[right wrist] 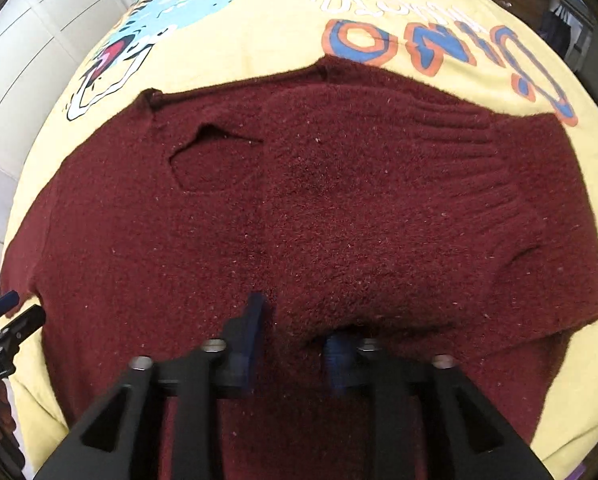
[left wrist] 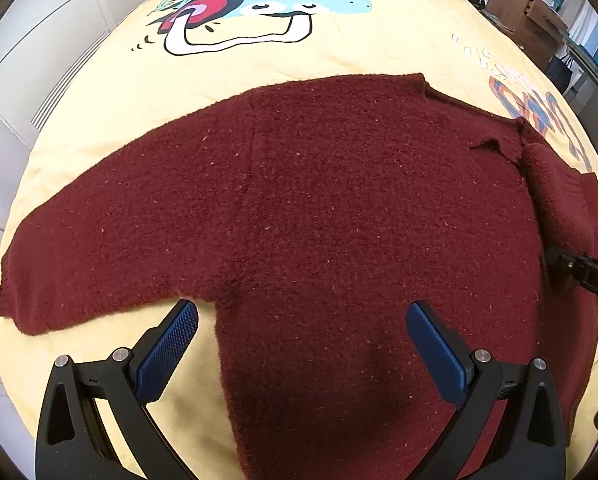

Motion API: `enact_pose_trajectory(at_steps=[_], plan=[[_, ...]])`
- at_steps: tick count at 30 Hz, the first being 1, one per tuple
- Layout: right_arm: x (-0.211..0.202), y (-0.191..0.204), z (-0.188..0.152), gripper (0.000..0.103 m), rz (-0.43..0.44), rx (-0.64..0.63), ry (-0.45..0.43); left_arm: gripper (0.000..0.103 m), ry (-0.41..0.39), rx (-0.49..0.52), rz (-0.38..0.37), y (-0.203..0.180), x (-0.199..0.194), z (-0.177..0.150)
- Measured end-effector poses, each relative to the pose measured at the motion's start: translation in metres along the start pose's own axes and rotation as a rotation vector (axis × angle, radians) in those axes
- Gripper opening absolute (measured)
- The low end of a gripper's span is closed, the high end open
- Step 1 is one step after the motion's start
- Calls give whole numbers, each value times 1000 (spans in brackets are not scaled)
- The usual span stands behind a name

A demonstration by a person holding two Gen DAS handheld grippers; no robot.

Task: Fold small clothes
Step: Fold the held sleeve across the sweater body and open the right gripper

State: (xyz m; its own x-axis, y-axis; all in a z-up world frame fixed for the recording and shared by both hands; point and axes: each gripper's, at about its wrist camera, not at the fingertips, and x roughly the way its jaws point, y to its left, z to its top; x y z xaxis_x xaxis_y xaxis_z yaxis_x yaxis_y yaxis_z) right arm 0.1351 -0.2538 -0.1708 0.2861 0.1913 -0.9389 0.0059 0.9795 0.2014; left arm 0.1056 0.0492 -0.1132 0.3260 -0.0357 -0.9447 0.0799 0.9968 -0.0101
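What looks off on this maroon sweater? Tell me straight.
The maroon knitted sweater lies lopsided on the yellow cartoon-print bedspread. The folded sleeve crosses the chest, while the outstretched sleeve lies flat sideways. A dark opening gapes beside the fold. It is probably the neckline rather than a tear, but I cannot tell.

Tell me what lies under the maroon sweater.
The maroon sweater lies spread on a yellow cartoon-print bedspread, visible all around it. Whatever print or object sits directly beneath the knit is covered and cannot be seen.
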Motion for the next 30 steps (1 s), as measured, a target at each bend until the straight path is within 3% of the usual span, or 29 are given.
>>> enact_pose_trajectory(at_steps=[1,3,6,10,19,24,30], plan=[[-3,0,0,68,10,-1,0,102,-1,4,3,0,-1,1],[-14,-4,-2,69,46,8,-8,102,-4,12,3,-2,-3,2],[-29,-14,-8,78,16,-15,0,102,-11,26,7,-6,-6,3],[-46,-44,-27,78,17,-9,9,102,-7,50,5,-13,-5,3],[-68,-146,-66,78,-141,205,-56,102,-25,163,-59,-66,2,9],[-66,-170,-62,78,-168,247,-59,102,-40,308,-102,-125,2,23],[-58,-173,-57,78,-165,222,-42,102,-56,514,-141,-199,6,31]])
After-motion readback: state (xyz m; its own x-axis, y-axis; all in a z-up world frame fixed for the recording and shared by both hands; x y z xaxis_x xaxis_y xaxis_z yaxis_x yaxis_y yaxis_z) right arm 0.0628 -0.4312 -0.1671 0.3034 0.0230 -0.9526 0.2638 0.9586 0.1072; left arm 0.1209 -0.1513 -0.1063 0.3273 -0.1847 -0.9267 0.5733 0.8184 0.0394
